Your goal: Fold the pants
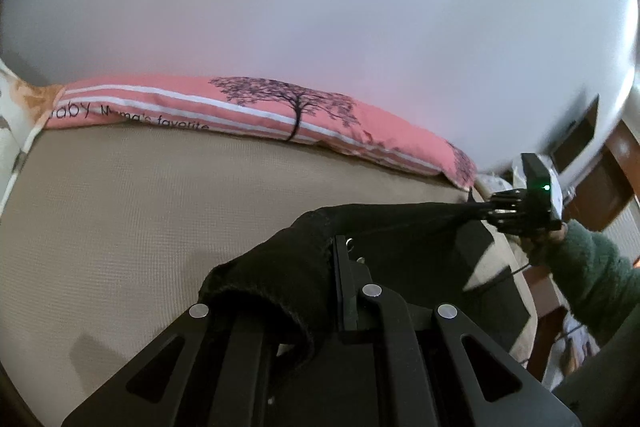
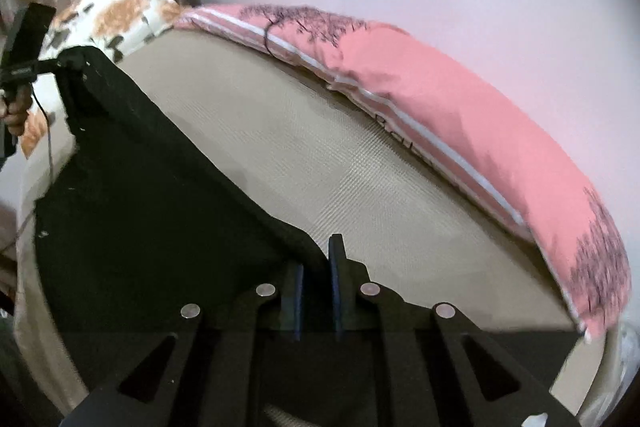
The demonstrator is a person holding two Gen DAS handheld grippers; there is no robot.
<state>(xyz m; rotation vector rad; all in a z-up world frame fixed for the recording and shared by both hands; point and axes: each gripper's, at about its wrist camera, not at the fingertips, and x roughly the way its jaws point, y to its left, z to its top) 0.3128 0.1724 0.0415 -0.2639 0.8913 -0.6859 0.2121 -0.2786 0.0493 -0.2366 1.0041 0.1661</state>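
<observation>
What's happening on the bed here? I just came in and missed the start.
A person is holding black pants stretched between two handheld grippers above a beige bed. The left gripper and the right gripper each clamp one end of the fabric. A pink pillow lies along the wall.

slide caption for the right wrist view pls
Both grippers hold black pants stretched above a beige bed.

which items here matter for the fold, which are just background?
In play:
- black fabric pants, stretched between both tongs
- left tongs, shut on one end
- right tongs, shut on the other end
- beige woven mattress surface

Lying about:
- pink tree-print pillow
- white orange-flowered pillow
</observation>
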